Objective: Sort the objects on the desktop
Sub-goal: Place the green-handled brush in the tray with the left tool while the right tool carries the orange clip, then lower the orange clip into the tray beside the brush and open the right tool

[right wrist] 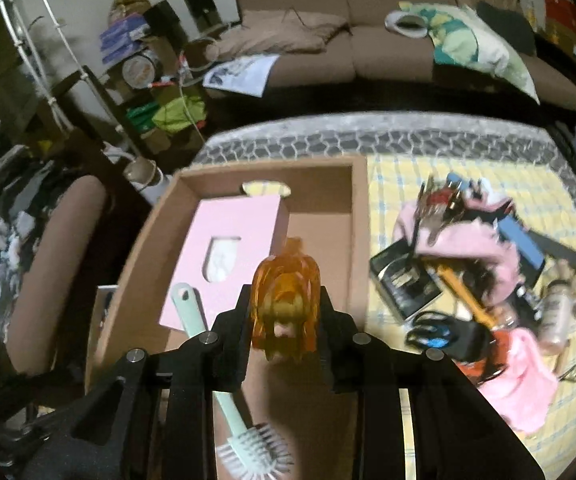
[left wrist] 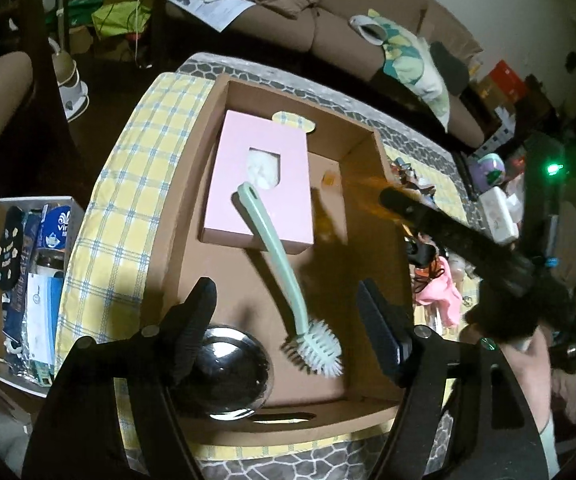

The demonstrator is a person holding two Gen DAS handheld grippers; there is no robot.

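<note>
The left tool [left wrist: 284, 312] hangs with its fingers spread wide and nothing between them, above the near end of the cardboard box [left wrist: 383, 148]. Just beside its left finger, touching or nearly so, sits a shiny steel bowl [left wrist: 232, 372], dome up, in the box's near left corner. Between the fingers and ahead lies the brush [left wrist: 284, 276]: pale green handle, white bristle head. Its long axis runs diagonally, head near the tool, handle tip pointing away and left, resting on the pink tissue box [left wrist: 260, 184] at the far end.

The right tool [right wrist: 286, 320] is clamped on an amber hair claw [right wrist: 286, 300], translucent orange, glossy, with curved teeth. The claw stands between the fingers with its long axis along them, its narrower end pointing forward over the box. Below and left of this tool, the brush [right wrist: 224, 384] shows again, its head nearest the camera. Ahead and left is the tissue box [right wrist: 244, 220]. To the right, on the yellow checked cloth [right wrist: 387, 184] of the tabletop, lies a heap of clutter [right wrist: 471, 264], blurred: pink fabric, black items, a yellow-handled thing.
</note>
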